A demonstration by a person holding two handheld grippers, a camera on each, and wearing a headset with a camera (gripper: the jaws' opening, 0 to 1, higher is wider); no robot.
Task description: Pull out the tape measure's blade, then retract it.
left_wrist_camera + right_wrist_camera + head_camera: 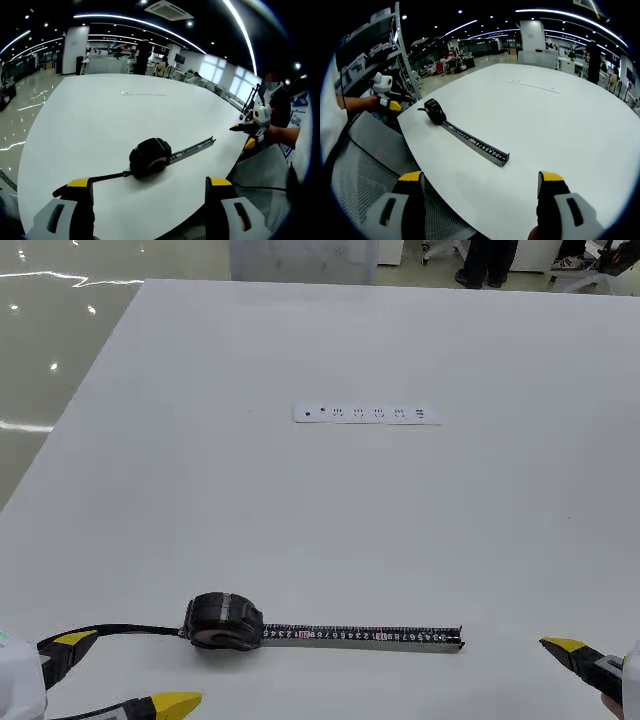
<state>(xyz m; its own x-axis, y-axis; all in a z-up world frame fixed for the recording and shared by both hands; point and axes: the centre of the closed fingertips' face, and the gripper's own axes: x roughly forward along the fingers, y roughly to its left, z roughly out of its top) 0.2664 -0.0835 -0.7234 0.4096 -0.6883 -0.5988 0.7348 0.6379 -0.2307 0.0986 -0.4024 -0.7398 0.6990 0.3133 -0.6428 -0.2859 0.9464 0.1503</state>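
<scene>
Tape measure (222, 620) lies flat on the white desk (300, 510), lower centre of the head view. Black case sits at the left end. Blade (362, 635) is out, running right along the desk, with its end hook right of centre. Black strap (135, 629) trails left from the case toward the left tool (148, 182); can't tell if it touches a jaw. Left tool sits in the lower left corner of the head view, jaws spread, gripping nothing, case just ahead of it in the left gripper view. Right tool (480, 176) has jaws spread wide, nothing held, and is apart from the blade end. White power strip (366, 414) sits upper centre, well apart from the tape.
</scene>
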